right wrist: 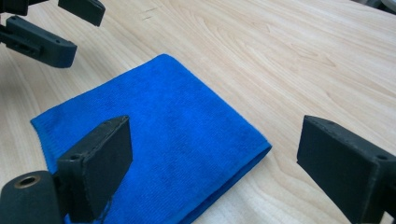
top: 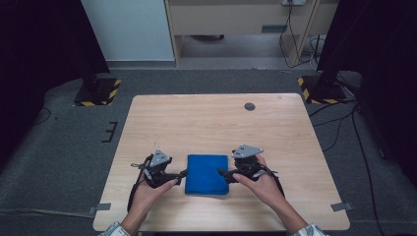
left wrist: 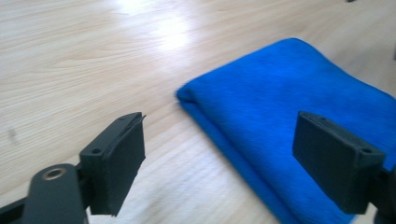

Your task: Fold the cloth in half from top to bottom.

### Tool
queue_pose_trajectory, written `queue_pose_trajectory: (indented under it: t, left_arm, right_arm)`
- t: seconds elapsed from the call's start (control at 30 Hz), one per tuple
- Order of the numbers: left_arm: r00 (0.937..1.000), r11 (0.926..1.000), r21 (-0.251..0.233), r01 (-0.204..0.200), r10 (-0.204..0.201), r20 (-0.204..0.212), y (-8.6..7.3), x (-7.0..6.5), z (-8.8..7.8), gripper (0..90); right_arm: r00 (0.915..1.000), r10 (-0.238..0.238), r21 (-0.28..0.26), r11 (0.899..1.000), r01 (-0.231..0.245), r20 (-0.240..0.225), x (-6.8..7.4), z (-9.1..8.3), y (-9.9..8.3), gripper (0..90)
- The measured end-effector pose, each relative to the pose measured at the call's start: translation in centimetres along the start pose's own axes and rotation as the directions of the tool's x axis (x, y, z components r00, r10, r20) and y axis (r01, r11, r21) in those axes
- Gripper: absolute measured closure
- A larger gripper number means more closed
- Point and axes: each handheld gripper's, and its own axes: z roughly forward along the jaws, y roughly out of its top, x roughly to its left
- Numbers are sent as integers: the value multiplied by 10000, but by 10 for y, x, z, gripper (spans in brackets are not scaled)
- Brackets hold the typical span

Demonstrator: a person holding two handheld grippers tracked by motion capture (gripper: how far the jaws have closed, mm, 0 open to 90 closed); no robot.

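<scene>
Two open grippers flanked a folded blue cloth [top: 207, 174] on the wooden table [top: 206, 118].

It lay flat between the left gripper [top: 183, 173] and the right gripper [top: 222, 173], just beside each one's tips, with both sets of jaws spread wide and holding nothing. Jaws covered parts of its near edge in both gripper views. Its slightly longer axis ran away from the person, crosswise to the line between the grippers.

Blue cloth [top: 207, 174] showing plain, unpatterned; bench [top: 211, 123] showing pale wood grain; tongs [left wrist: 219, 163] showing black; floor stands [top: 97, 91] showing yellow-black stripes.
</scene>
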Motion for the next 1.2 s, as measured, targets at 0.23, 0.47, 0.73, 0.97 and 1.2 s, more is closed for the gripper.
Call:
queue_pose_trajectory:
  t: [0.23,0.47,0.73,0.97,1.2]
  left_arm:
    - [9987,9999,-97,47,-52,-514,-1,16,-6,128]
    - [9971,10000,-40,-84,81,-759,-3,30,-9,118]
    - [9970,10000,13,-8,9,-771,-5,35,-9,102]
    - [9945,9999,62,-146,152,-1032,-6,40,-10,96]
    - [9921,9999,106,27,-13,-1255,-9,48,-11,94]
  right_arm:
    - [9996,188,-97,9998,-186,201,-8,-6,-2,101]
    - [9977,409,-223,9990,-398,533,-19,-12,-4,101]
    - [9910,815,-419,9961,-774,1064,-38,-24,-8,102]
    - [9832,1154,-721,9917,-1060,1413,-52,-36,-9,102]
    - [9688,1658,-953,9840,-1503,1841,-73,-50,-16,103]
